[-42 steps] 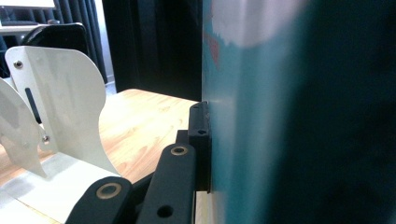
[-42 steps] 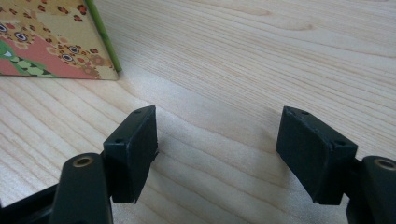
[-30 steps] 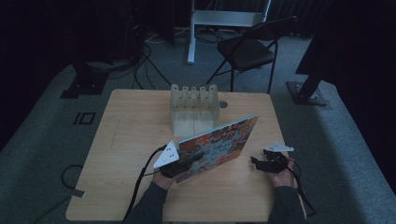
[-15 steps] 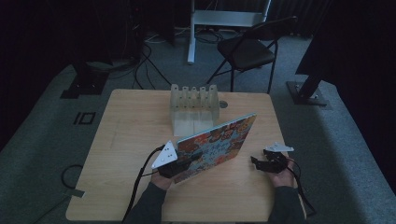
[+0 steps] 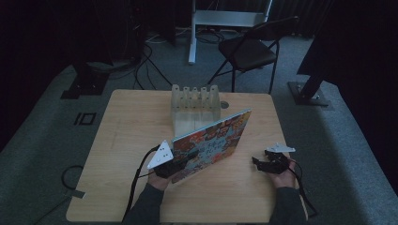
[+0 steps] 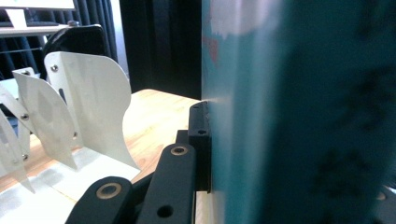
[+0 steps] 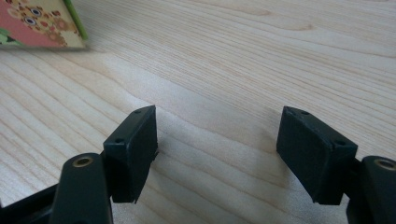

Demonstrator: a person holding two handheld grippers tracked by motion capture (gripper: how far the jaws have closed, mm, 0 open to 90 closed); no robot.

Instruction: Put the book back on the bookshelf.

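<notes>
The left gripper [image 5: 170,165] pinches the near-left end of the patterned book [image 5: 211,143], tilted up just near the white slotted rack [image 5: 195,105] — not yet slotted, I judge; the right gripper [image 5: 265,164] rests spread, empty, near-right.

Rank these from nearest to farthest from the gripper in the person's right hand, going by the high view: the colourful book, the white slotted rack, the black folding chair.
From the right gripper:
1. Colourful book, just to its left, held tilted by the left gripper.
2. White slotted rack, further up the table, behind the book.
3. Black folding chair, on the floor beyond the table's far edge.
</notes>
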